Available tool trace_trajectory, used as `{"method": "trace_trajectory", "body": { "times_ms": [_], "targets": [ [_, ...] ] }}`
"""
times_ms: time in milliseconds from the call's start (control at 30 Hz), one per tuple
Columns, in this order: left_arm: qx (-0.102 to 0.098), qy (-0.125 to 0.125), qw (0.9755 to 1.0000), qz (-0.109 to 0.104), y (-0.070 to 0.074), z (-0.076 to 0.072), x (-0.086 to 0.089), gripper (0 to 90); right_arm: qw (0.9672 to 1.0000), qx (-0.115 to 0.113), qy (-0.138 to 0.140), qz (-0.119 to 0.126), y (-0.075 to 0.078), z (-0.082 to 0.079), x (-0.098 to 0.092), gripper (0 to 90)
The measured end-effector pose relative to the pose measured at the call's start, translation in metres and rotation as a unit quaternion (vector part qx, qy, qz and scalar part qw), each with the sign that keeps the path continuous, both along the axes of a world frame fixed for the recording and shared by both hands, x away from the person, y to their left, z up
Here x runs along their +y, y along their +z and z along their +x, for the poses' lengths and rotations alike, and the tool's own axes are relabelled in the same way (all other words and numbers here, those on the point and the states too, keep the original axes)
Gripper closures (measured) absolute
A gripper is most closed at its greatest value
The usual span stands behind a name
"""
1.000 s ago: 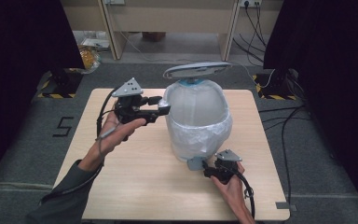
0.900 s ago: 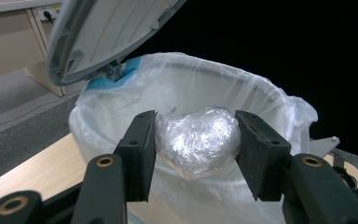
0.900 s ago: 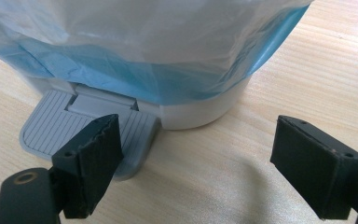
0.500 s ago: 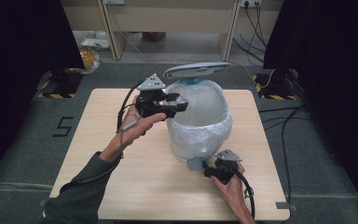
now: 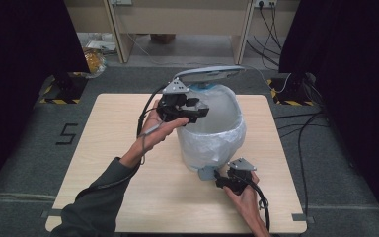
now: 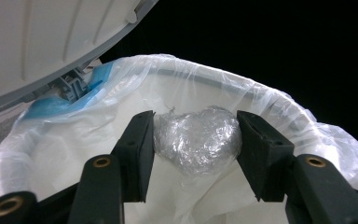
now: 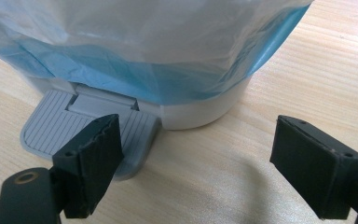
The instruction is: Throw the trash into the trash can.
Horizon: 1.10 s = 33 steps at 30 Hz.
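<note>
Left gripper is over the open mouth of the pedal bin, lid up. A crumpled clear plastic wad sits between its jaws above the white bin liner. The jaws have just been opening a little, and both pads look to be touching the wad. Right gripper is down at the bin's foot on the table, jaws wide with nothing between them, one jaw resting on the grey pedal.

Risks:
- If the right jaw slips off the pedal edge, the lid likely drops on the left gripper or the wad. Contact is near the pedal's corner, so that is plausible.
- The wad is light and may cling to a pad or catch the liner rim instead of falling in.
- The left jaws could snag the loose liner on the way out and pull it off the rim.

View differences:
- The left gripper view shows the wad, pad contact and lid hinge. In the high view the wad is too small to make out.
- The right gripper view shows the jaw on the pedal and a blue bag under the white one.
- The high view gives the overall layout, both hands and the lid angle.
</note>
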<state>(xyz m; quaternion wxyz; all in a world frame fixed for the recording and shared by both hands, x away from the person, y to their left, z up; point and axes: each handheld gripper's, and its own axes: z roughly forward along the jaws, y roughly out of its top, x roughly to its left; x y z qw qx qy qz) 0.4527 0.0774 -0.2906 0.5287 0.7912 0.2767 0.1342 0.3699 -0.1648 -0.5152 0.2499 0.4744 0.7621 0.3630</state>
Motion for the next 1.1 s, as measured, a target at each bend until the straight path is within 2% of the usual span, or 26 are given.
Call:
{"method": "trace_trajectory", "body": {
  "times_ms": [167, 400, 633, 800, 1100],
  "targets": [
    [0.0, -0.001, 1.0, -0.002, 0.001, -0.001, 0.0, 40.9, 1.0, -0.002, 0.004, -0.002, 0.0, 0.001, -0.001, 16.3],
    [0.0, -0.003, 1.0, -0.005, 0.003, -0.007, 0.007, 37.6, 1.0, 0.0, 0.0, 0.001, 0.0, 0.0, 0.0, 16.3],
    [0.001, 0.002, 1.0, -0.008, 0.002, -0.014, 0.025, 33.8, 1.0, -0.001, -0.001, 0.0, 0.0, 0.0, 0.0, 16.3],
    [-0.006, 0.013, 0.9999, -0.009, 0.003, -0.021, 0.044, 32.0, 1.0, 0.0, -0.001, 0.0, 0.0, 0.0, 0.0, 16.3],
    [0.005, 0.031, 0.9994, -0.013, -0.003, -0.026, 0.067, 22.4, 1.0, -0.001, 0.001, 0.0, 0.0, 0.0, 0.0, 16.3]
  ]
}}
